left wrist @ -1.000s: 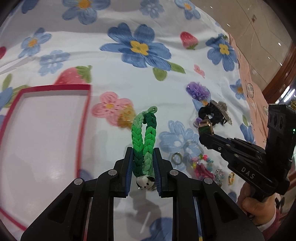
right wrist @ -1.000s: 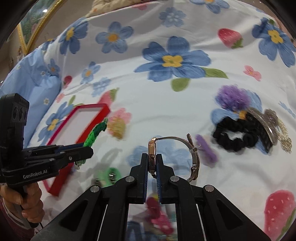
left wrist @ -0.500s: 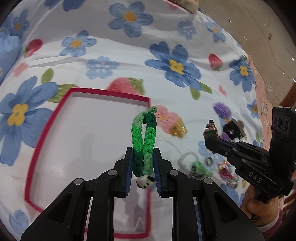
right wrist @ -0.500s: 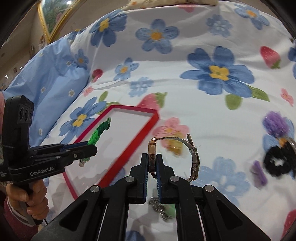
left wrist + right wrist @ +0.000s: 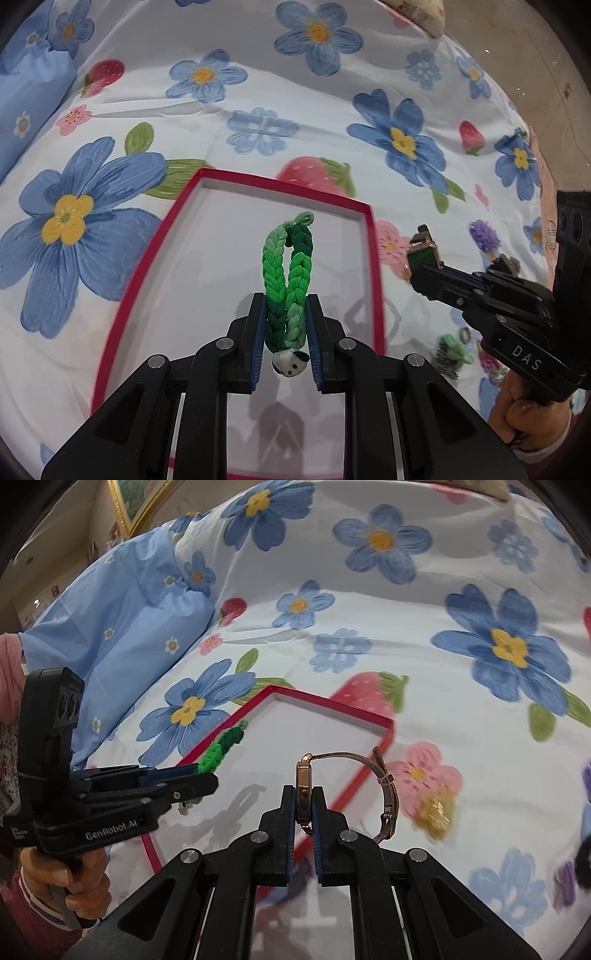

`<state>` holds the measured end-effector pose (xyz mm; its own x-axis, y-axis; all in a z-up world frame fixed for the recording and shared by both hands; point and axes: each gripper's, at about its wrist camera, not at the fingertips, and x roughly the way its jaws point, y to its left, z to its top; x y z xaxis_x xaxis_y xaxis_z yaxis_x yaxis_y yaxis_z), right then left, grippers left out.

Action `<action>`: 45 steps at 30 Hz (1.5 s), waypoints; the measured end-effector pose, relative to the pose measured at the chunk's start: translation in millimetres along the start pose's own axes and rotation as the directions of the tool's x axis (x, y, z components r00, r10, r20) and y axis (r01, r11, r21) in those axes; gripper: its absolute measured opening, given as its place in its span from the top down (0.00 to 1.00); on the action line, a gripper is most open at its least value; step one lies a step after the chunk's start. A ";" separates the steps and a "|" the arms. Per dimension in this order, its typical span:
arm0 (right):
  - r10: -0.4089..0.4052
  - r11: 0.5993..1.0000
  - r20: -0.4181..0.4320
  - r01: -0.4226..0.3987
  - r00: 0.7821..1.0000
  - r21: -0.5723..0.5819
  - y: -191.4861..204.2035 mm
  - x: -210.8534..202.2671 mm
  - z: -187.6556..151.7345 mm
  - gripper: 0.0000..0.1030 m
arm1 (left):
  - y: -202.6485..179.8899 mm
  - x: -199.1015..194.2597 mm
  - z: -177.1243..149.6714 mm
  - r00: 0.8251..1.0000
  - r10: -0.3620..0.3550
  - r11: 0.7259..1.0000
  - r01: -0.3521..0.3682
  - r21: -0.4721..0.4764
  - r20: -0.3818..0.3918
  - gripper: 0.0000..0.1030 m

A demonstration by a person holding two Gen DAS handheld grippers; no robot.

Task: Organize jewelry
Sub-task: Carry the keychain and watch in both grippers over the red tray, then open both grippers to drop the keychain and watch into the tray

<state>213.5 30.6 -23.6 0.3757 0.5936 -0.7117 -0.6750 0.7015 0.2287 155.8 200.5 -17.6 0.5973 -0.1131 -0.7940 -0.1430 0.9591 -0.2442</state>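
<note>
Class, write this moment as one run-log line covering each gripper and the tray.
left gripper: shut on green braided bracelet | right gripper: shut on watch | red-rimmed tray: nothing inside yet

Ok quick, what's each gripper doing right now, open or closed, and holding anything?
Left gripper: closed on the green braided bracelet, above the red tray.
Right gripper: closed on the watch by its case, strap hanging free.

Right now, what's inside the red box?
The red box shows only its white bottom with shadows; nothing lies in it. The green braided bracelet hangs above it in the left gripper. The gripper covers the near part, so that bit is hidden.
</note>
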 end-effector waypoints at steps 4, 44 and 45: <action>0.014 0.999 -0.031 -0.015 0.999 -0.035 9.7 24.6 12.1 0.93 | 15.1 14.2 8.9 0.999 0.025 1.000 -0.025 -0.004 -0.023 0.82; 0.013 0.997 -0.102 -0.020 0.995 -0.074 13.7 76.0 26.1 0.65 | 46.9 41.8 11.2 0.991 0.095 0.994 -0.099 -0.046 -0.093 0.44; 0.013 0.997 -0.090 -0.019 0.996 -0.069 13.5 69.8 24.6 0.64 | 45.6 37.8 9.7 0.992 0.089 0.994 -0.094 -0.051 -0.089 0.44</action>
<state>246.2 91.2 -53.9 0.3081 0.5645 -0.7658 -0.7245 0.6609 0.1957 179.5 242.4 -53.4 0.5099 -0.0499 -0.8588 -0.2387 0.9509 -0.1969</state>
